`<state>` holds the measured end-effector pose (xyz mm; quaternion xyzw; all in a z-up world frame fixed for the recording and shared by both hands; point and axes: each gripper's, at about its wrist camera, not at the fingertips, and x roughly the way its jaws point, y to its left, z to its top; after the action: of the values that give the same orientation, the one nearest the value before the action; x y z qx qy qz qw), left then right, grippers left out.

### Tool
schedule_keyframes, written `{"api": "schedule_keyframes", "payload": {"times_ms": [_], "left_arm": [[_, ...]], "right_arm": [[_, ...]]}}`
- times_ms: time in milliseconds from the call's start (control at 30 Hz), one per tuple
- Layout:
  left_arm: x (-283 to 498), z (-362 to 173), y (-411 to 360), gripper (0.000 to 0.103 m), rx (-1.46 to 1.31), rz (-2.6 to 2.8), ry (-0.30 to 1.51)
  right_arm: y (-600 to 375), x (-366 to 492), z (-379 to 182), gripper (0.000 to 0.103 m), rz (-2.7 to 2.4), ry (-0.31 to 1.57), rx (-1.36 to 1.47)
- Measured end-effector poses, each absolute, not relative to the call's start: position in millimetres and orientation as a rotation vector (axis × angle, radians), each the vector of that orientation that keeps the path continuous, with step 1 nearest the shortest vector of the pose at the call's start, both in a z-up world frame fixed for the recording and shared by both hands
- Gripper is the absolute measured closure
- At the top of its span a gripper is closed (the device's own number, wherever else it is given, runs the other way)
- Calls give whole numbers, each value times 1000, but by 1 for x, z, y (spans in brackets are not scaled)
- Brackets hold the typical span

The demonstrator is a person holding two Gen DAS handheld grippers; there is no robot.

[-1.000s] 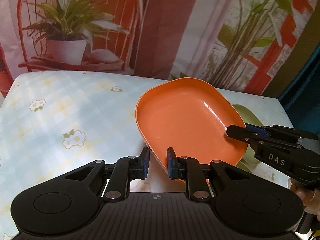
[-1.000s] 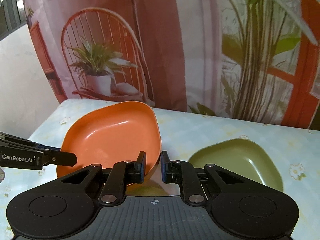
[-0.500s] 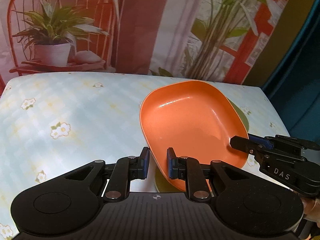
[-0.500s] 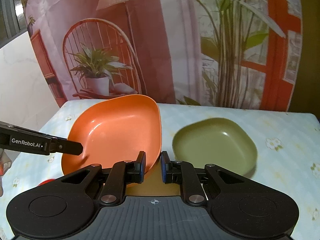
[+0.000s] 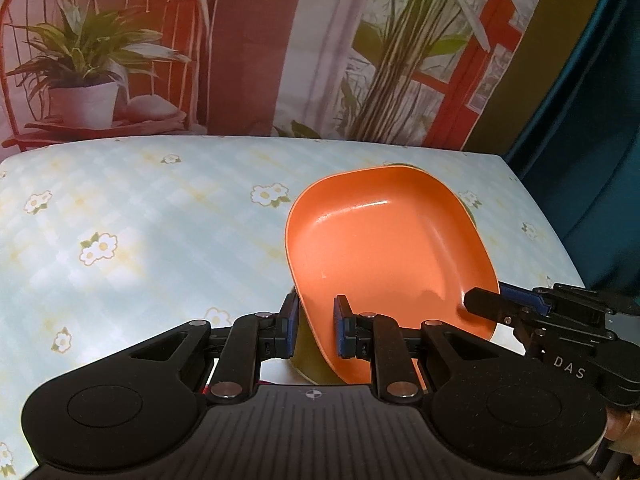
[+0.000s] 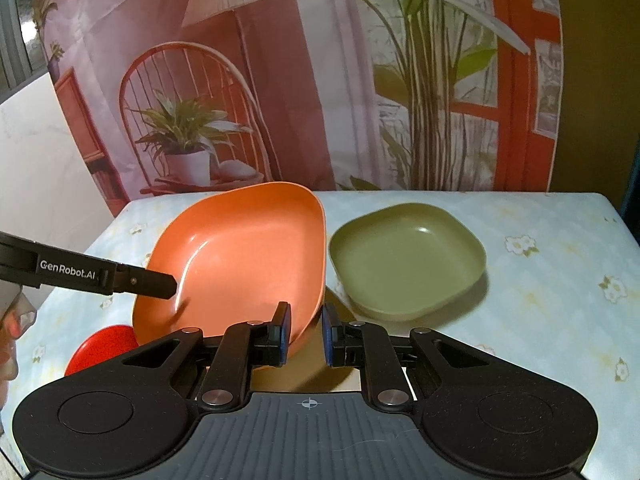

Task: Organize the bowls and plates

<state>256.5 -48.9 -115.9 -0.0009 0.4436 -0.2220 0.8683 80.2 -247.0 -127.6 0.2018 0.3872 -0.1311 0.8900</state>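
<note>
A large orange plate [image 5: 384, 252] hangs tilted above the flowered table, held at two spots on its rim. My left gripper [image 5: 316, 320] is shut on the near rim. My right gripper [image 6: 306, 320] is shut on the opposite rim and shows in the left wrist view as a black finger [image 5: 484, 304]. In the right wrist view the orange plate [image 6: 244, 256] sits just left of an olive-green bowl [image 6: 408, 260] that rests on the table. In the left wrist view only a sliver of that green bowl [image 5: 469, 210] peeks out behind the plate.
A red dish [image 6: 104, 344] lies on the table [image 6: 560, 320] below the plate's left side. An olive-brown dish [image 5: 310, 356] shows under the plate by my left fingers. A printed backdrop stands behind the table, whose right edge [image 5: 552, 236] is close.
Both grippers have carried the orange plate sideways toward the green bowl. The bowl now stands right next to the plate in the right view and is mostly hidden behind it in the left view.
</note>
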Motion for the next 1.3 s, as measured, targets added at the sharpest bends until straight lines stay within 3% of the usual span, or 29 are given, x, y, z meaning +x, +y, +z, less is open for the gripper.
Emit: {"api": "schedule_keyframes", "payload": {"times_ms": [1300], "left_arm": [[278, -139, -62, 84, 30, -507, 974]], "right_arm": [[-232, 50, -141, 87, -296, 829, 509]]}}
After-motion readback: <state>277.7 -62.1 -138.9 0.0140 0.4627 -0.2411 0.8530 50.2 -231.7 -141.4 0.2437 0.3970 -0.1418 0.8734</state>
